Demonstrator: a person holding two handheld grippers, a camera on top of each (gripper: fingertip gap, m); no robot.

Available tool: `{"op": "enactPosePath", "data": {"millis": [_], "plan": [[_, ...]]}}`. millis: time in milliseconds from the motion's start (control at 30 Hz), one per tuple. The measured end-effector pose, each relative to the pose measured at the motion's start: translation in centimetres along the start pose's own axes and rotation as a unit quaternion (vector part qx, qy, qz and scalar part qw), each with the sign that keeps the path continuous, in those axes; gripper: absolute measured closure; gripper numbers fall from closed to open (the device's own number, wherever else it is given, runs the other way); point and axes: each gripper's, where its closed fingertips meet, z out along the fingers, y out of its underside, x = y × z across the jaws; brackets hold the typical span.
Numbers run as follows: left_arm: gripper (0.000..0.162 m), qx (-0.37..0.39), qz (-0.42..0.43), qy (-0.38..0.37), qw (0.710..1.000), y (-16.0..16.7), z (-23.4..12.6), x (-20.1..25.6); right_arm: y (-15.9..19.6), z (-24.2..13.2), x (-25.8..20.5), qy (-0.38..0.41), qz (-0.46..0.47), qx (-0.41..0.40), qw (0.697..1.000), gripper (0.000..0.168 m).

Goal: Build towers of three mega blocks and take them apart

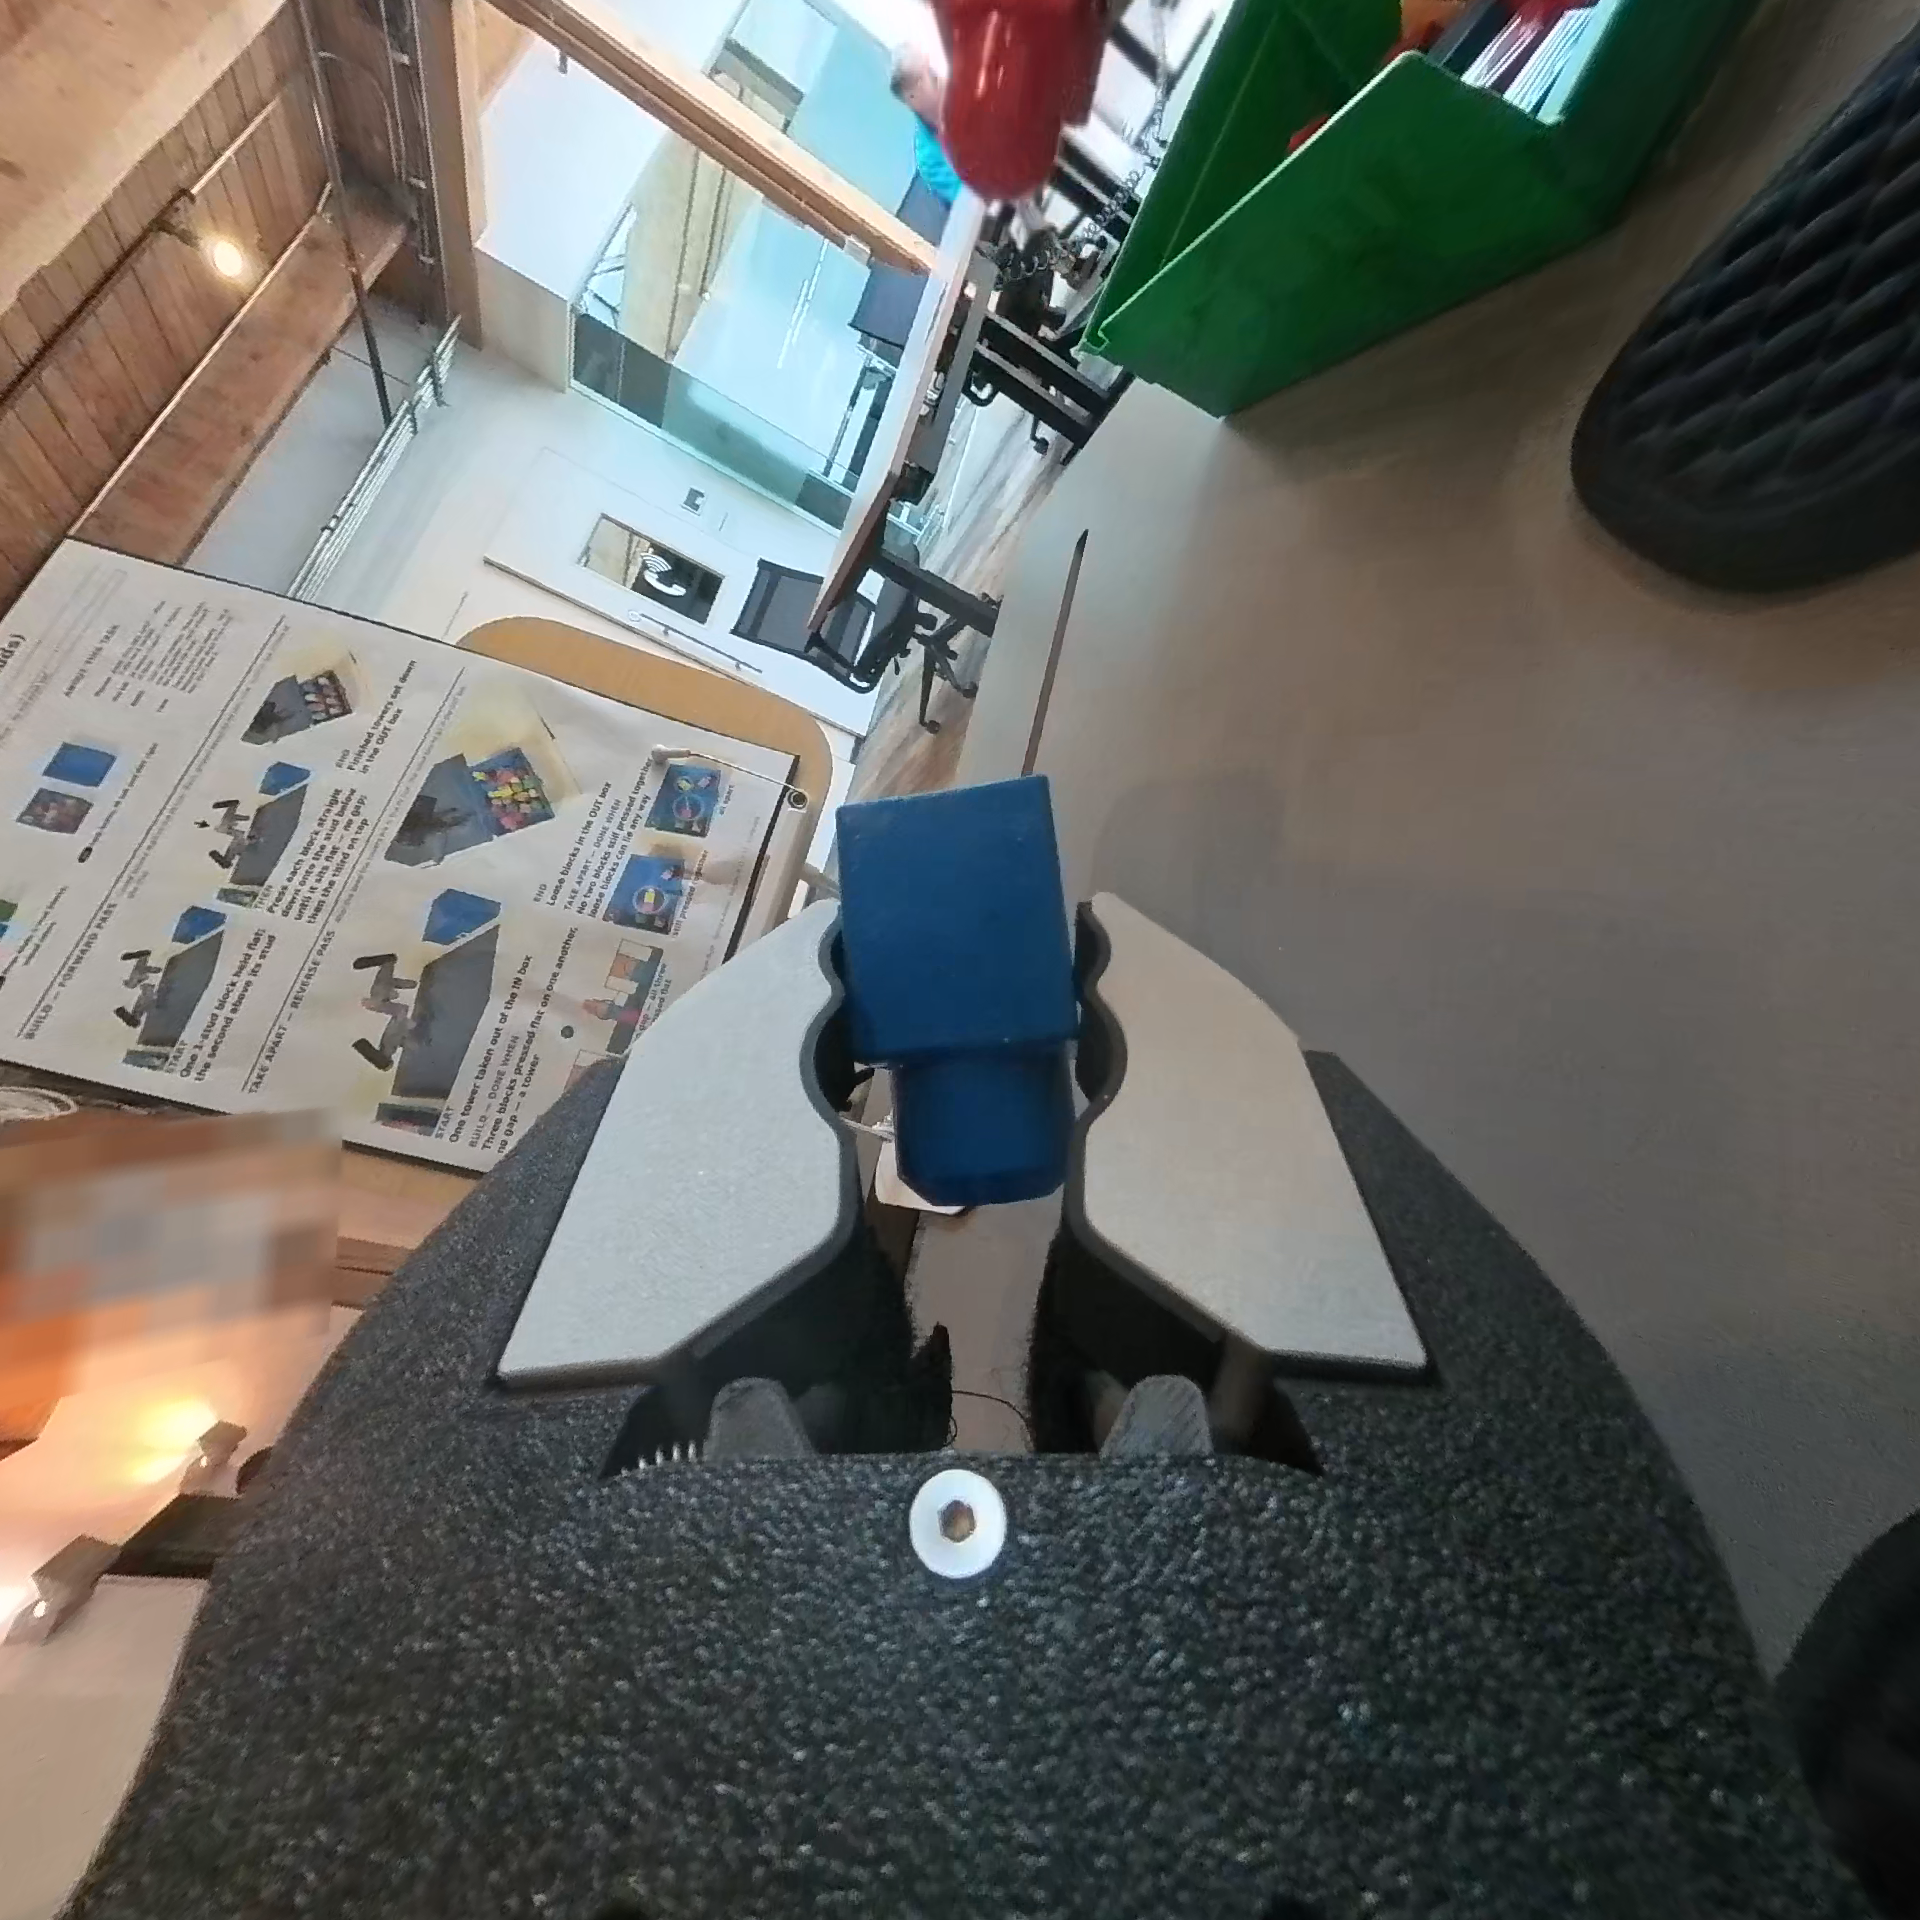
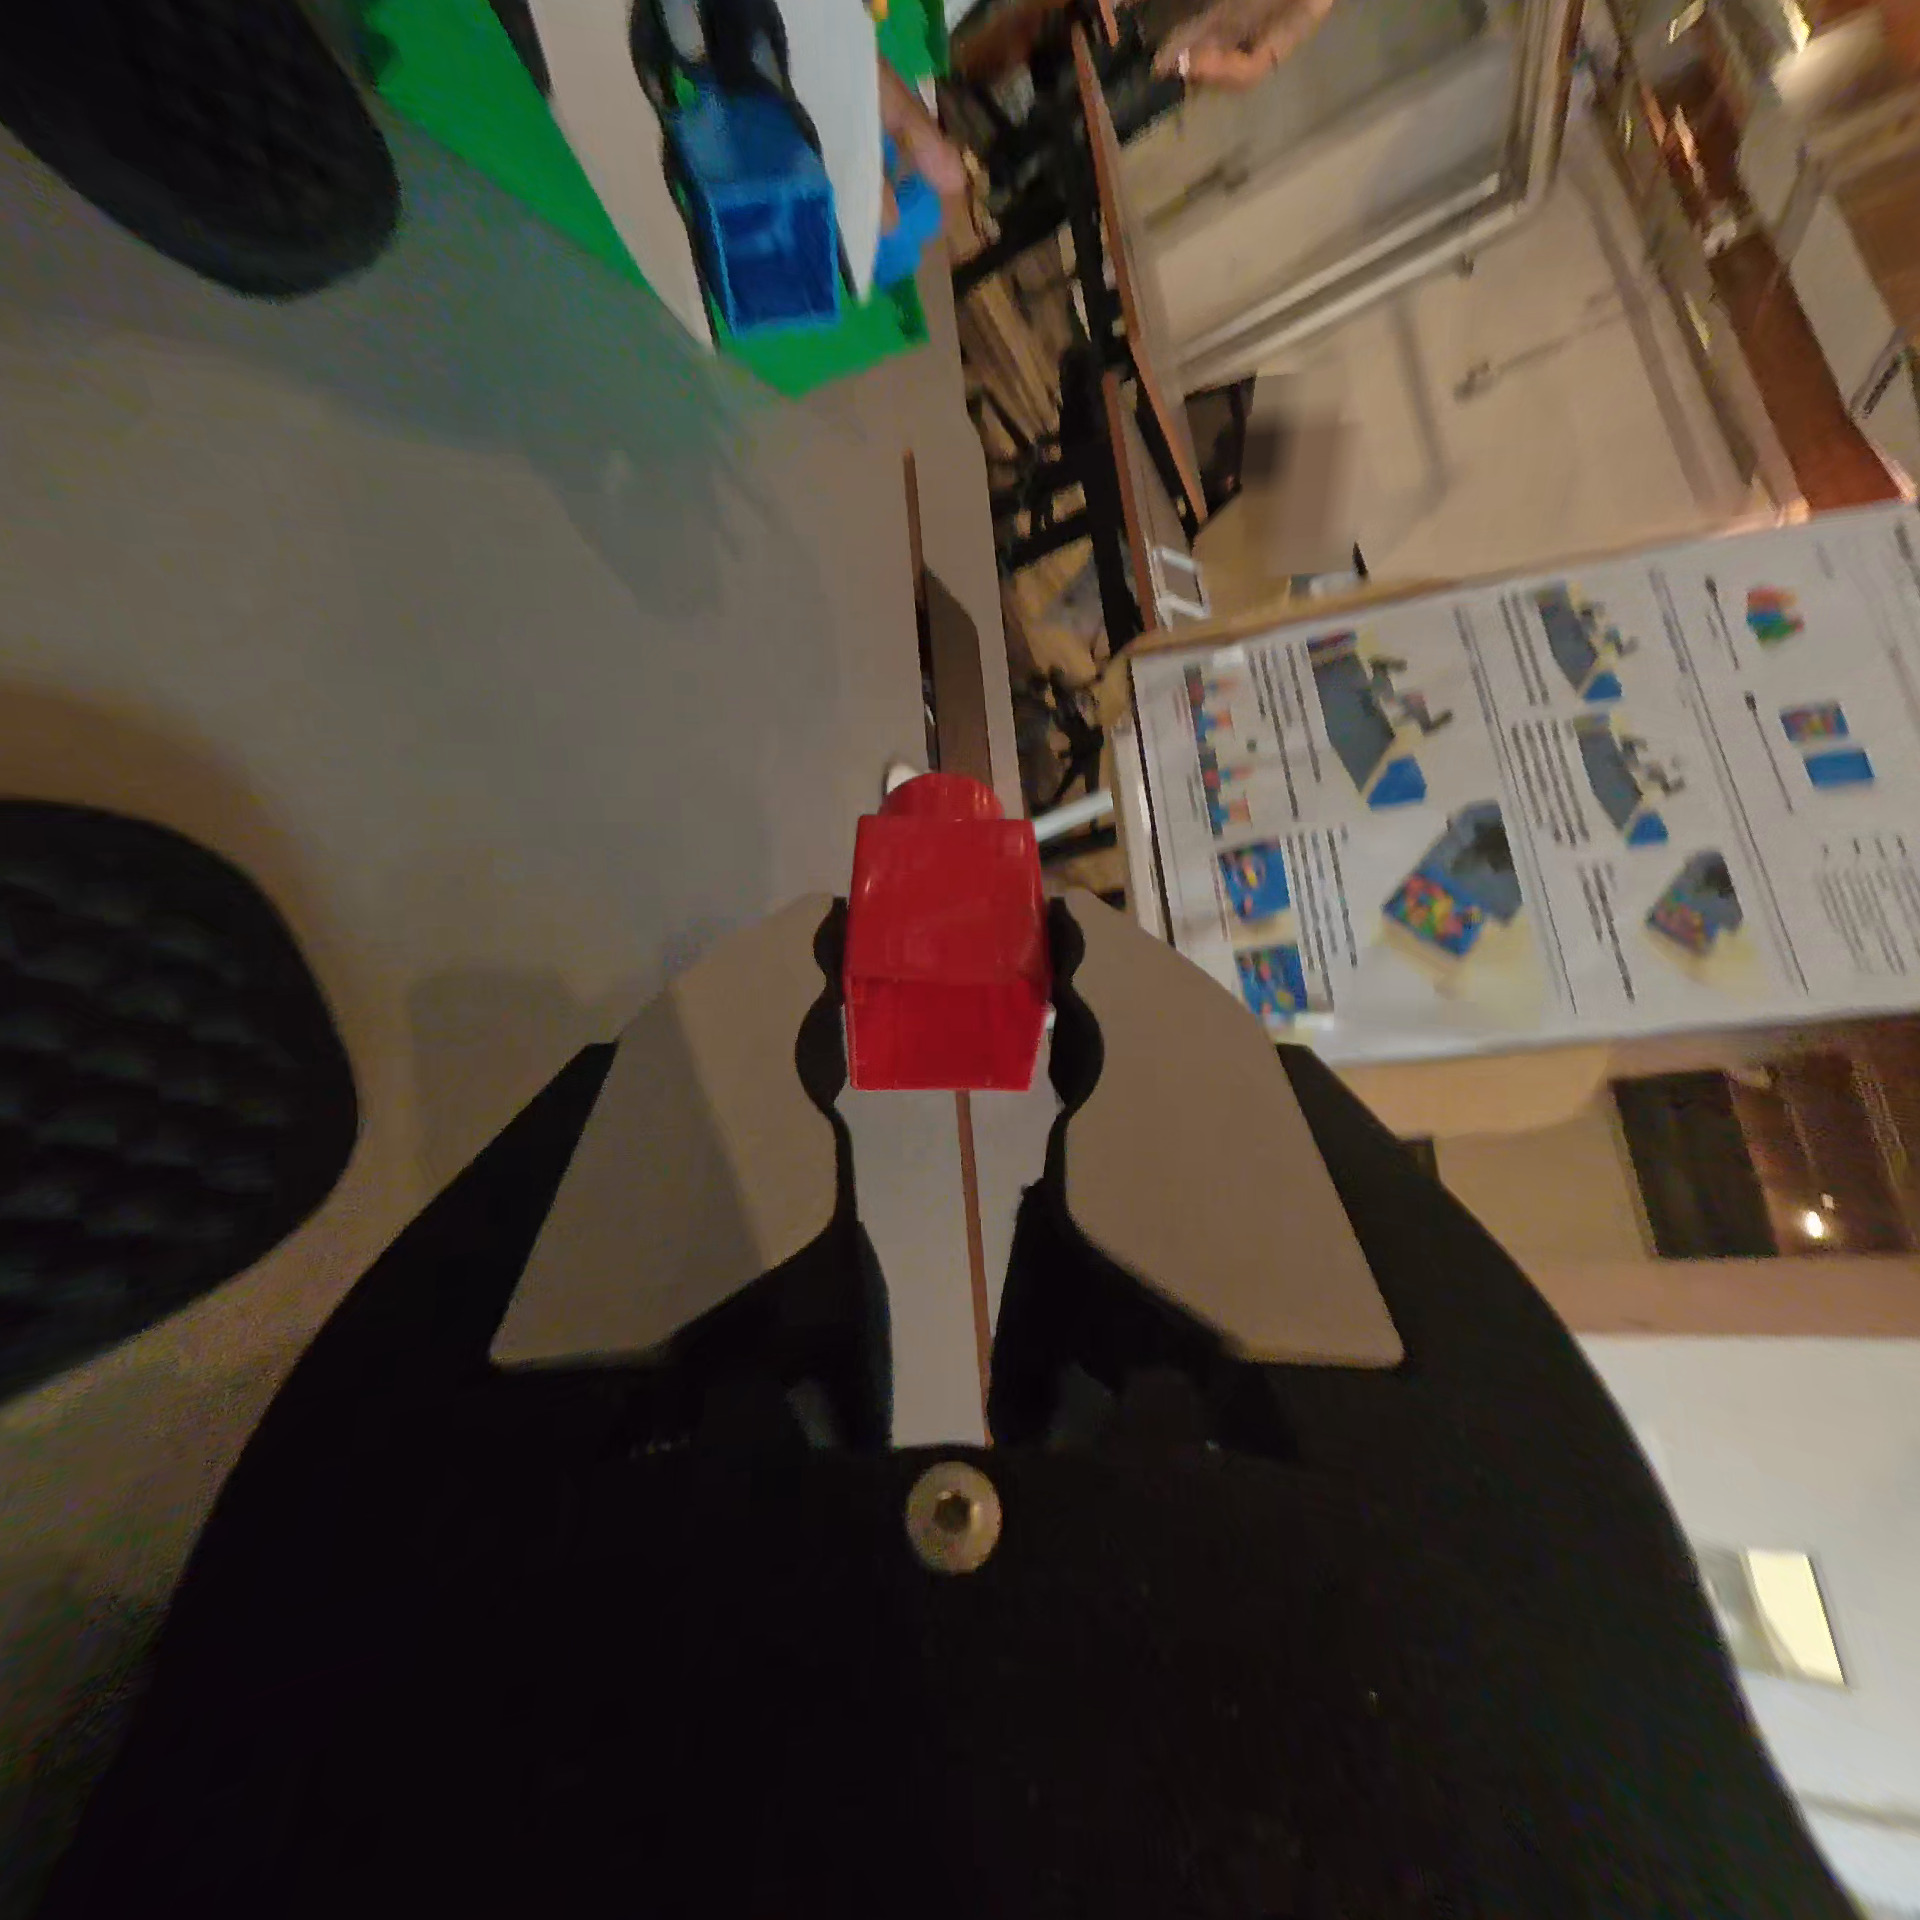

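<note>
Left gripper (image 1: 961, 1003) pinches a blue block (image 1: 951, 935); right gripper (image 2: 943, 987) pinches a red block (image 2: 940, 951).

Grey table (image 1: 1455, 831) in both views. Green bin (image 1: 1351, 239) at its far edge. Illustrated instruction poster (image 1: 364, 831) propped upright beyond the table. Office chair (image 1: 883, 623) and desks behind. Wooden slatted wall (image 1: 156, 260) with one lit lamp (image 1: 223, 257).
</note>
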Motion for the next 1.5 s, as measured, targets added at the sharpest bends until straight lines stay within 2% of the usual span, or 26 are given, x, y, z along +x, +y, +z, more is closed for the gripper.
{"op": "enactPosePath", "data": {"millis": [200,367,533,833,1133,1267,1367,1500], "plan": [[0.123,0.003,0.000,-0.001,1.000,-0.2,0.0,0.0,6.4,-6.0,1.8,0.025,0.040,-0.107,0.993,0.133],[0.123,0.004,0.001,-0.004,1.000,-0.2,0.0,-0.1,13.5,-10.7,2.4,0.030,0.109,-0.215,0.970,0.132],[0.123,0.004,0.003,-0.004,1.000,-0.3,0.1,0.0,22.0,-13.4,1.0,0.012,0.207,-0.330,0.921,0.132],[0.123,-0.001,0.004,-0.003,1.000,0.1,0.3,0.1,32.1,-12.3,-2.2,-0.024,0.344,-0.469,0.813,0.132],[0.123,-0.006,0.004,-0.001,1.000,0.4,0.4,0.3,36.7,-10.9,-4.4,-0.033,0.364,-0.529,0.766,0.132],[0.123,-0.007,0.006,0.000,1.000,0.5,0.5,0.4,37.3,-10.5,-5.2,-0.042,0.352,-0.536,0.766,0.132],[0.123,-0.007,0.005,0.001,1.000,0.4,0.6,0.5,37.1,-10.4,-5.2,-0.037,0.356,-0.530,0.769,0.119],[0.123,-0.007,0.002,0.004,1.000,0.5,0.7,0.6,35.7,-11.3,-3.3,-0.009,0.329,-0.533,0.779,0.116]]}}
